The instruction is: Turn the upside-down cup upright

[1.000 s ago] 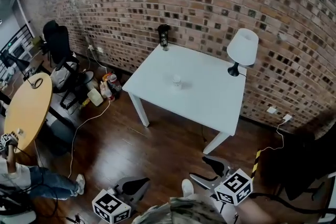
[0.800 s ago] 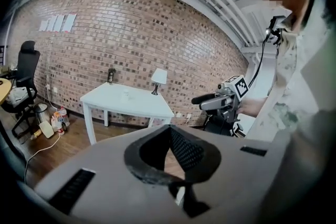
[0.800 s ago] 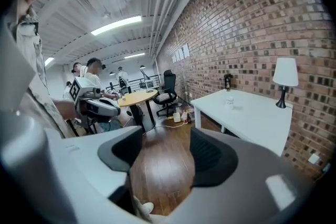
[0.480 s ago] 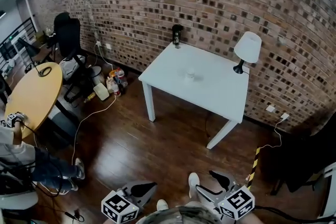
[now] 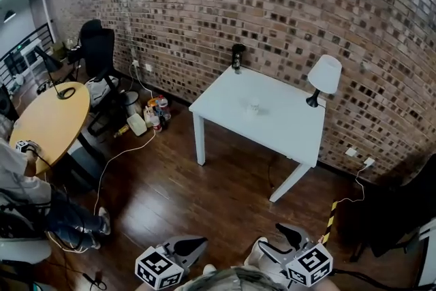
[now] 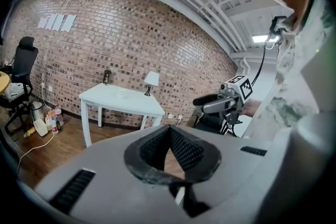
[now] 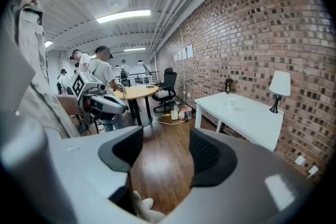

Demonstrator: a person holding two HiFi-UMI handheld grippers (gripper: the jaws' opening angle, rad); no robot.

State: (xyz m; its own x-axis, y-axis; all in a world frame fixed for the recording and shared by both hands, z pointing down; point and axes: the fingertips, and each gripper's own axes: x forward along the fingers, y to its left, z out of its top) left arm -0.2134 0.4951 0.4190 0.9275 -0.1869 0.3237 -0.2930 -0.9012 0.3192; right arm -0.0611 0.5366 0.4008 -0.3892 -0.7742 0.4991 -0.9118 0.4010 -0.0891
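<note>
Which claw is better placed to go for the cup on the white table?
Right, though only by a little. Both claws are empty and far from the cup on the table. The right claw is open and looks slightly nearer. The left claw is shut and would have to open first.

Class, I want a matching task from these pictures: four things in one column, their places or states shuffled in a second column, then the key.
Things:
1 cup
2 lamp
3 left gripper
4 right gripper

Places or states:
A jaws apart, nothing between them
B near the middle of the white table
C jaws together, nothing held
D on the table's far right corner, in the head view

Pairs: 1-B; 2-D; 3-C; 4-A
</note>
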